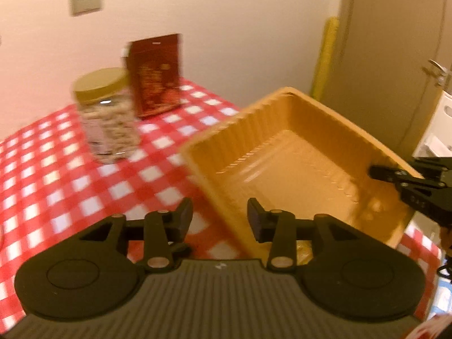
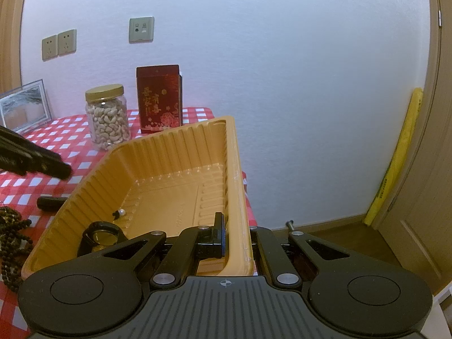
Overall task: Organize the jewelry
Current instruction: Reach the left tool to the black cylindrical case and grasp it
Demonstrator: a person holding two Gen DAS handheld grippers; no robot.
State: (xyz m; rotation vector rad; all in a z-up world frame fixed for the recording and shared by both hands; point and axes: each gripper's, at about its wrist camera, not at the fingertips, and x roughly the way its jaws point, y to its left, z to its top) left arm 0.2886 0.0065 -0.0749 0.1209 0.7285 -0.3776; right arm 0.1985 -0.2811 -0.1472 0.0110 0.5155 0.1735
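An orange plastic tray (image 2: 169, 155) lies at the right end of the red-checked table. My right gripper (image 2: 237, 234) is shut on its right wall, one finger inside and one outside. In the tray are a small pearl piece (image 2: 121, 212) and a black round item with a gold face (image 2: 101, 236). A dark beaded necklace (image 2: 11, 243) and a small black cylinder (image 2: 50, 202) lie on the cloth left of the tray. My left gripper (image 1: 220, 219) stands open by the tray's (image 1: 296, 163) near-left corner, with nothing between its pads. The right gripper (image 1: 395, 175) shows on the far rim.
A jar of cashews with a gold lid (image 2: 107, 118) and a red printed box (image 2: 158, 99) stand at the back of the table. A picture frame (image 2: 22, 104) leans at the far left. The table's right edge (image 2: 248, 197) drops to the floor, with a door (image 1: 395, 56) beyond.
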